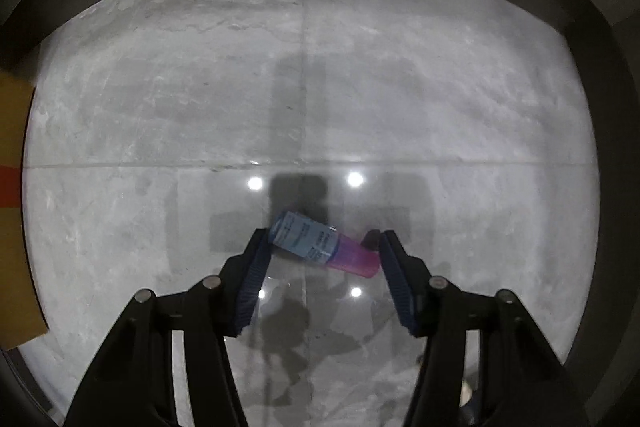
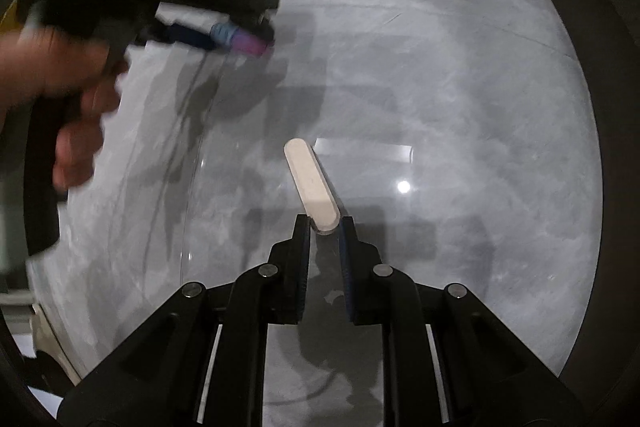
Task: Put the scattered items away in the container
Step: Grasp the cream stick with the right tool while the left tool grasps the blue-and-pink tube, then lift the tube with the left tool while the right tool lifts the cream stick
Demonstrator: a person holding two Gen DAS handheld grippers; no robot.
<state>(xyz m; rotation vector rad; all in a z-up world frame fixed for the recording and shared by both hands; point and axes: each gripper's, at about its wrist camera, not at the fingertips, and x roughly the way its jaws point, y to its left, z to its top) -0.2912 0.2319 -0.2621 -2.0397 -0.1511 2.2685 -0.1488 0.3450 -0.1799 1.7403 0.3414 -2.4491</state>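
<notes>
A small tube (image 1: 320,245), blue at one end and pink at the other, lies crosswise between the blue pads of my left gripper (image 1: 323,239), which is shut on its two ends. It hangs above the grey marble floor. The right wrist view shows this same tube (image 2: 240,41), blurred, in the left gripper (image 2: 256,27) at the upper left. My right gripper (image 2: 324,223) is shut on the near end of a flat beige oblong stick (image 2: 310,183), which points away and to the left. A faint curved clear rim (image 2: 188,187), possibly the container, runs beneath.
Glossy grey marble floor tiles (image 1: 400,87) fill both views, ringed by a dark wall base. A yellow and red object (image 1: 12,187) sits at the left edge. A person's hand (image 2: 60,67) grips the left tool's handle. Ceiling lights (image 1: 355,179) reflect off the floor.
</notes>
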